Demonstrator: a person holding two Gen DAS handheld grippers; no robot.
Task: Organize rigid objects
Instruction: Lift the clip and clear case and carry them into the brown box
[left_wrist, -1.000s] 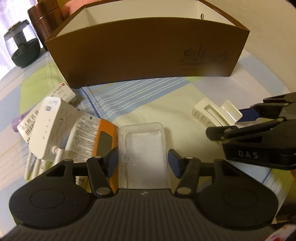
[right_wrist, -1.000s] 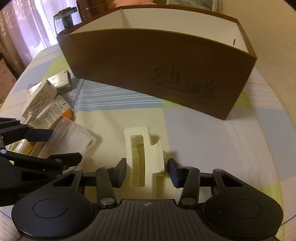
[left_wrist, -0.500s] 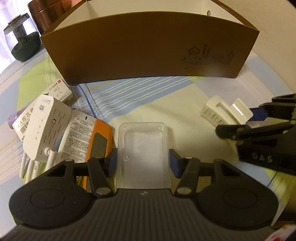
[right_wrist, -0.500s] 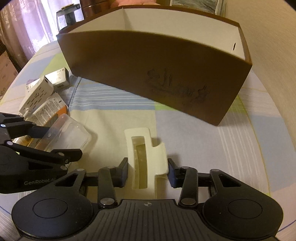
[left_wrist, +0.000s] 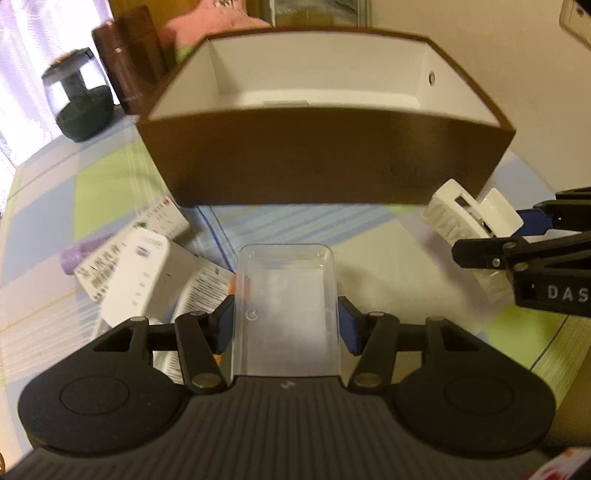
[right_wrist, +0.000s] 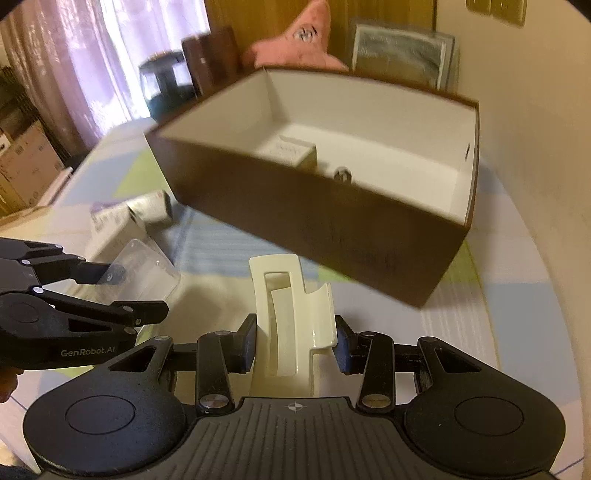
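Observation:
My left gripper (left_wrist: 286, 321) is shut on a clear plastic case (left_wrist: 286, 288), held off the patterned tablecloth. My right gripper (right_wrist: 295, 343) is shut on a cream hair clip (right_wrist: 291, 295), also lifted. Each gripper shows in the other's view: the right gripper (left_wrist: 495, 236) with the hair clip (left_wrist: 458, 218) at the right edge, the left gripper (right_wrist: 135, 290) with the clear case (right_wrist: 147, 266) at the left. An open brown box (left_wrist: 325, 162) with white inner walls stands just beyond both. Inside the brown box (right_wrist: 332, 221) lie a small white carton (right_wrist: 291, 151) and a small round metal piece (right_wrist: 342, 174).
On the cloth to the left lie a white router-like device (left_wrist: 144, 273), printed packets, a small carton (left_wrist: 162, 221) and a purple tube (left_wrist: 77, 254). A dark glass jar (left_wrist: 81, 103) and a brown cylinder (left_wrist: 125, 59) stand behind the box's left corner. A pink star plush (right_wrist: 295, 40) sits behind the box.
Both grippers have risen with the clear case and the hair clip off the cloth. The box's inside has come into sight over its near wall.

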